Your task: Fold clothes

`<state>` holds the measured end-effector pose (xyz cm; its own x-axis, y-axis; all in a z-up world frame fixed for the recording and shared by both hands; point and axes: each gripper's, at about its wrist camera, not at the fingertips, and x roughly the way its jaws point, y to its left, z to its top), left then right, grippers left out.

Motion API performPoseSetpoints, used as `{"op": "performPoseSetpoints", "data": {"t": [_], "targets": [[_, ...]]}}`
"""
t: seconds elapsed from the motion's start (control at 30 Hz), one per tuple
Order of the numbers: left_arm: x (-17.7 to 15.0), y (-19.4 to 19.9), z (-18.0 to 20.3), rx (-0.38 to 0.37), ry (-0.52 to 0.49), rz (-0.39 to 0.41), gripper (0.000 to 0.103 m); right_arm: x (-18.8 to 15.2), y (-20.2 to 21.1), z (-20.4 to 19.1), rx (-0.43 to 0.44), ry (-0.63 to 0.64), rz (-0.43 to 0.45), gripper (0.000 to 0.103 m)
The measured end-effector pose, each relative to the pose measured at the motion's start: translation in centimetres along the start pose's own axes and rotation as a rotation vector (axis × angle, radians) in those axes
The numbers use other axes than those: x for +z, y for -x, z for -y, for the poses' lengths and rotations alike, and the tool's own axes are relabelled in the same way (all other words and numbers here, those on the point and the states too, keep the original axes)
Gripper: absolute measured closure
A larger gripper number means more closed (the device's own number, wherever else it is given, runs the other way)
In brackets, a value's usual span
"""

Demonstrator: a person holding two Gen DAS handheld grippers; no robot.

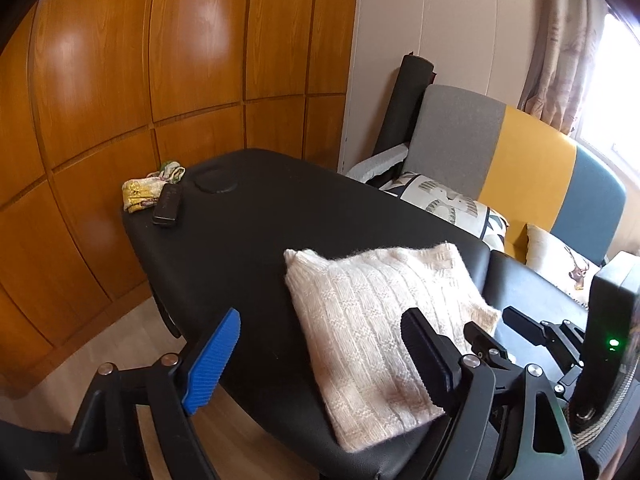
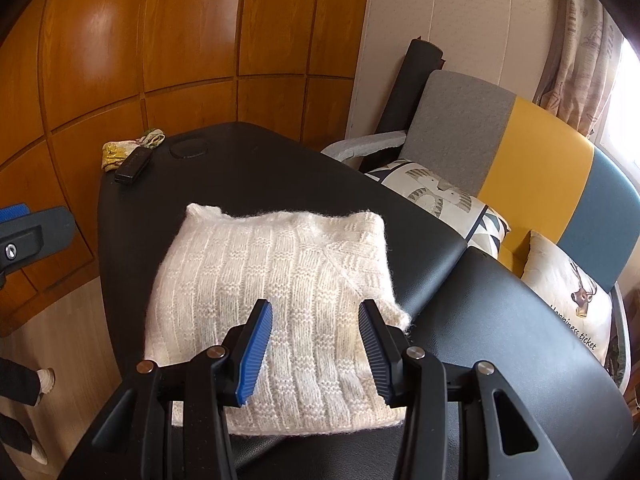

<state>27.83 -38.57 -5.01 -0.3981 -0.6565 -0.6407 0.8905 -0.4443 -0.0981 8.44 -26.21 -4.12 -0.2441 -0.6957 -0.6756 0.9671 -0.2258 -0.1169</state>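
Sweater (image 1: 380, 320), cream knit, already folded into a thick square, lying on the near end of the black padded bench (image 1: 248, 216). Seen from the left wrist: left tool (image 1: 320, 360) spread wide, holding nothing, its blue pad hanging off the bench edge to the left of the sweater and its black pad over the sweater's near right part; whether that pad touches the knit, impossible to tell. Well beyond the sweater, at the bench's far corner, a small bundle of patterned cloth (image 1: 146, 190) beside a dark flat case (image 1: 168, 204). Seen from the right wrist: right tool (image 2: 316, 344) about half open above the sweater's near edge, pads apart, gripping nothing. Judged from this: folding itself looks finished, with release or final tidying in hand. Next likely called for: pressing the stack flat or squaring its fuzzy right corner, else lifting clear without snagging the loose knit.
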Motion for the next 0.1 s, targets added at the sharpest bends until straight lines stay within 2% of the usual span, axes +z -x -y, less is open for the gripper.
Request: {"op": "performPoseSetpoints", "data": {"t": [0.1], "targets": [[0.04, 0.22, 0.06, 0.016, -0.004, 0.008, 0.018, -0.06, -0.05, 0.01, 0.001, 0.002, -0.003, 0.058]]}}
